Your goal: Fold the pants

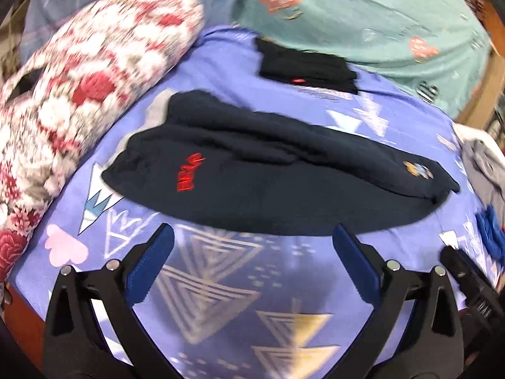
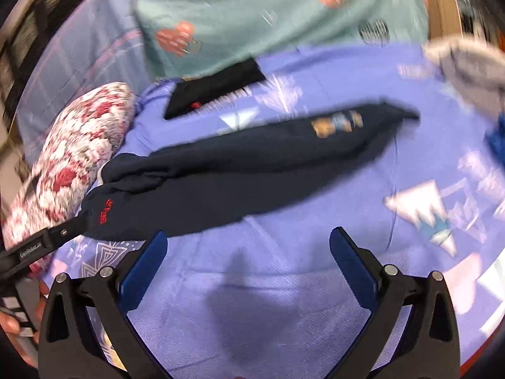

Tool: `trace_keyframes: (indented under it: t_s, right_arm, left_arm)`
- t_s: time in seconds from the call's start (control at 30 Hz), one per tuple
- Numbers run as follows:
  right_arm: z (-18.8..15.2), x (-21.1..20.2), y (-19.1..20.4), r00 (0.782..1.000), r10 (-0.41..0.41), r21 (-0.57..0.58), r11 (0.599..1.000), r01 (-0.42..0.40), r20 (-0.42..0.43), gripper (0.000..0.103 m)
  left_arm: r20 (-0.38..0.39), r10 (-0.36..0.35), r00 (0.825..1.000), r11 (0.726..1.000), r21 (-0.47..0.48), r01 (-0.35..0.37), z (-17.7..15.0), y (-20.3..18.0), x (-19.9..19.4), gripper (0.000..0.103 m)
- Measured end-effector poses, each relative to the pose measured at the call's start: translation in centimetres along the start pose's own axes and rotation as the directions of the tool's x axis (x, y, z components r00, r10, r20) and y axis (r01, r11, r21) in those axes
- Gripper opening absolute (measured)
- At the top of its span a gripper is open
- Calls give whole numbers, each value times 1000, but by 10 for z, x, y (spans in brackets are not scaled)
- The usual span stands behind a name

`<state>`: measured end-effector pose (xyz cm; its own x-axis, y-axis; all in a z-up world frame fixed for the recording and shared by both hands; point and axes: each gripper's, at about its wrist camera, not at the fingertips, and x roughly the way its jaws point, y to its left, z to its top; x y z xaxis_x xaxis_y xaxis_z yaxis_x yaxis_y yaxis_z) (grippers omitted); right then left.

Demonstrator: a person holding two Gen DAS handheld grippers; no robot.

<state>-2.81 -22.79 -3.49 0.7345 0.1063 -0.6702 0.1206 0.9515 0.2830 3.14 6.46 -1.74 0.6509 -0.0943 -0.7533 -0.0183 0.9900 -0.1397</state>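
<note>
Dark navy pants (image 1: 268,177) lie across the purple patterned sheet (image 1: 221,284), with red lettering near their left end and a small bear patch near their right end. They also show in the right wrist view (image 2: 252,170). My left gripper (image 1: 252,243) is open and empty, just in front of the pants' near edge. My right gripper (image 2: 247,246) is open and empty, above the sheet in front of the pants. The left gripper's tip (image 2: 47,240) shows at the pants' left end in the right wrist view.
A folded black garment (image 1: 306,66) lies behind the pants. A red and white floral pillow (image 1: 79,94) lies on the left. A teal bedcover (image 1: 378,22) with hearts is at the back. Grey and blue clothes (image 1: 486,183) are piled on the right.
</note>
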Motion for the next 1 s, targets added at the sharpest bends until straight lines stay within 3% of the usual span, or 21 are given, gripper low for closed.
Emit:
trace_keyframes:
  t_s: [0.07,0.17,0.3,0.5,0.63,1.0]
  right_arm:
    - [1,11,-19,998,-6,105,994,13,-68,102]
    - [4,15,-39,999,2,197,980,8,-51,102]
    - [12,25,-55,998,53,233,971,-44,-32,102]
    - [26,42,-77,992,70,288,957,-38,-100,102]
    - [37,49,-85,990,47,299,954,-6,-131,102]
    - [66,62,-113,980,-77,248,961,122,-184,102]
  left_arm:
    - [-27,8,1000,998,-54,-10,3,21,9,101]
    - [-71,38,997,988,-145,-48,8,58,25,101]
    - [-129,39,991,963,-259,-72,18,99,45,101]
    - [-182,24,983,927,-363,-90,29,131,69,101]
    - [-222,-1,975,926,-368,-83,35,131,87,101]
    - [-224,79,971,929,-337,-154,60,130,115,100]
